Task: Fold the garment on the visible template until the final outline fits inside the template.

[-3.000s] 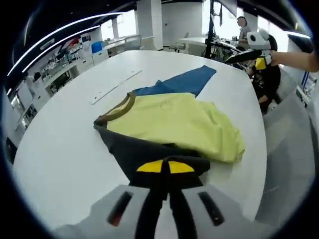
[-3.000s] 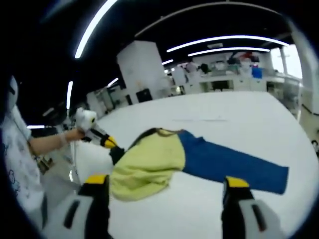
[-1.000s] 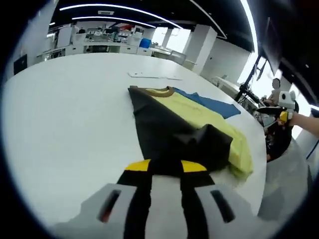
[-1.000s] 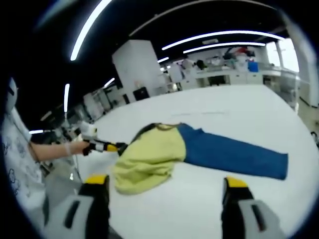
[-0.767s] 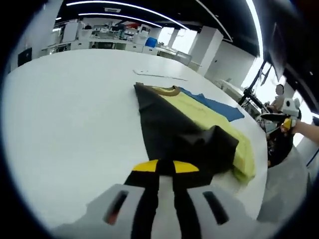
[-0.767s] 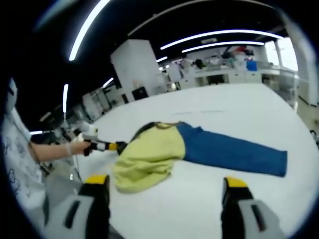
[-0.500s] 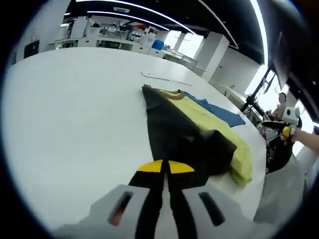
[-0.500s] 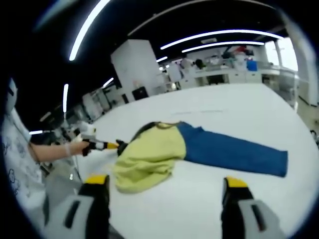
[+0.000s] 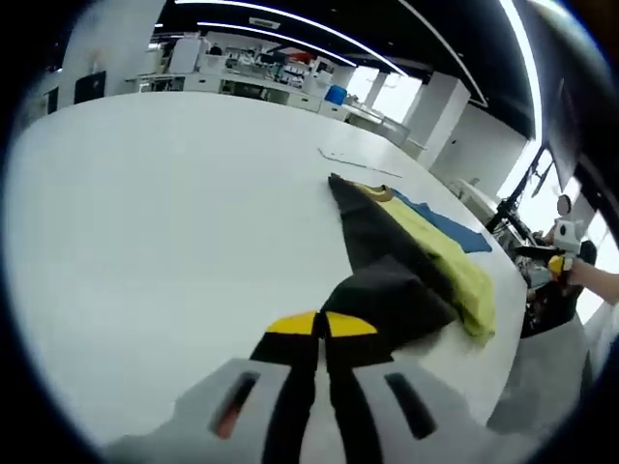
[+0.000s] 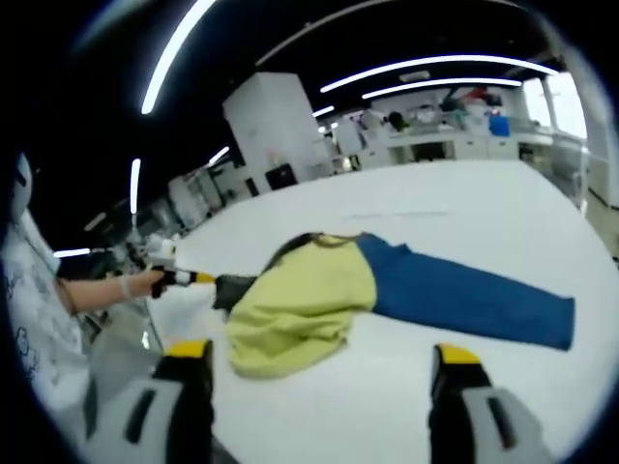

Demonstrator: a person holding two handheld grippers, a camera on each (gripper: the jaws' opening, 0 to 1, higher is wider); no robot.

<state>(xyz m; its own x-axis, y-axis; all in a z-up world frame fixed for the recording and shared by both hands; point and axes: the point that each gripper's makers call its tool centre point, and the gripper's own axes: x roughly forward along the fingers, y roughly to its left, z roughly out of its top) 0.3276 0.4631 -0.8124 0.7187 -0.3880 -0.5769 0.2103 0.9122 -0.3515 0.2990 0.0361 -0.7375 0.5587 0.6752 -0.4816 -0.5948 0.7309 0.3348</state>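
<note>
The garment lies on a white table [image 9: 145, 193]: a yellow body [image 10: 300, 304], a blue sleeve [image 10: 464, 295] stretched to the right, and a black sleeve [image 9: 387, 280]. My left gripper [image 9: 319, 329] is shut on the black sleeve's end, which is pulled out taut from the brown collar [image 9: 372, 190]. In the right gripper view the left gripper [image 10: 198, 278] appears at the left, held by a person's hand, gripping the black cloth. My right gripper [image 10: 314, 372] is open, held above the table's near side, apart from the garment.
A thin pale strip [image 9: 358, 161] lies on the table beyond the collar. The person's arm [image 10: 92, 285] reaches in from the left. Benches and shelves [image 9: 251, 72] stand past the table's far edge. A stand [image 9: 508, 208] is near the right rim.
My left gripper has drawn the black sleeve further out from the yellow body, so it now lies stretched and narrower. The right gripper has stayed open and nearly still.
</note>
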